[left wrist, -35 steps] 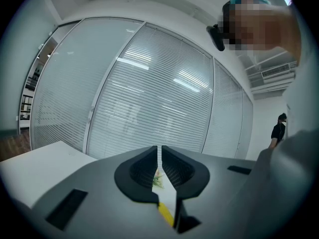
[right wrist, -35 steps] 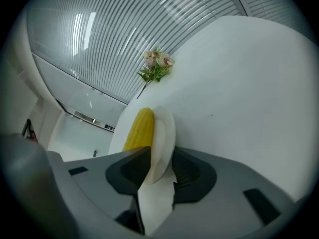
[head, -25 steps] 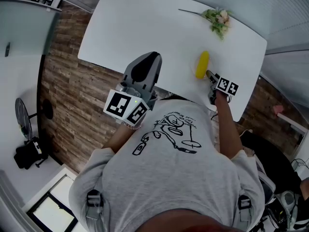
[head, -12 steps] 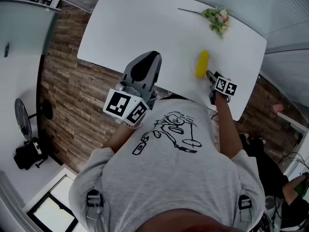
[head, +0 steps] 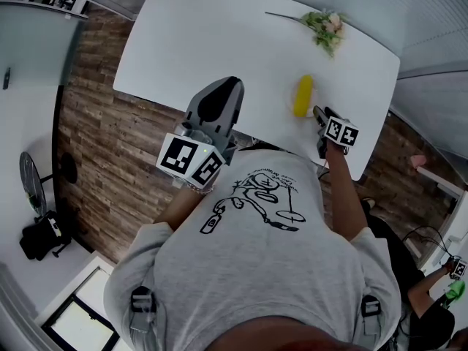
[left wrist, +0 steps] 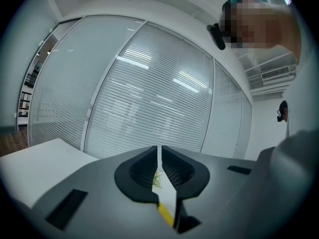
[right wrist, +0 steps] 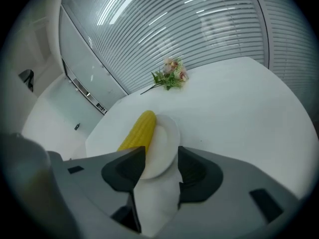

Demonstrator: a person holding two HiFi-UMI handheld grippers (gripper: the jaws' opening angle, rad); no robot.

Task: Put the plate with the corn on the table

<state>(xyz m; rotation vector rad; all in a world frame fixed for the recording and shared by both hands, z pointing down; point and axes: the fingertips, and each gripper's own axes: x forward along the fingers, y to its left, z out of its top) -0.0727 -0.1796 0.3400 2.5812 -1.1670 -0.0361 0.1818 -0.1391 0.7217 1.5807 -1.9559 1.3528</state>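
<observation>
Left hand-held gripper is clenched with nothing in it, held up in front of the torso and off the desk, so I see no risk from that side. Right hand-held gripper is released: its jaws stand wide apart, low over the desk, with the near rim of the plate between them. The plate looks set down flat on the near-right part of the desk, so I'd call the placement done. The main risk is the pull-out. The rim fills most of the gap between the jaws, so any sideways drift or roll on the way back could hook a jaw on it and drag or tip the plate. The corn makes that worse, since it lies along the plate's left rim rather than in the middle. It also sits just beside the left jaw, so a small bump or tilt would probably roll it off onto the desk. Closing the jaws here would shove the rim too. The plate is white on a white desk and barely shows in the head view, so clearance is hard to judge from above. The flowers at the far side are well apart and not a factor.
</observation>
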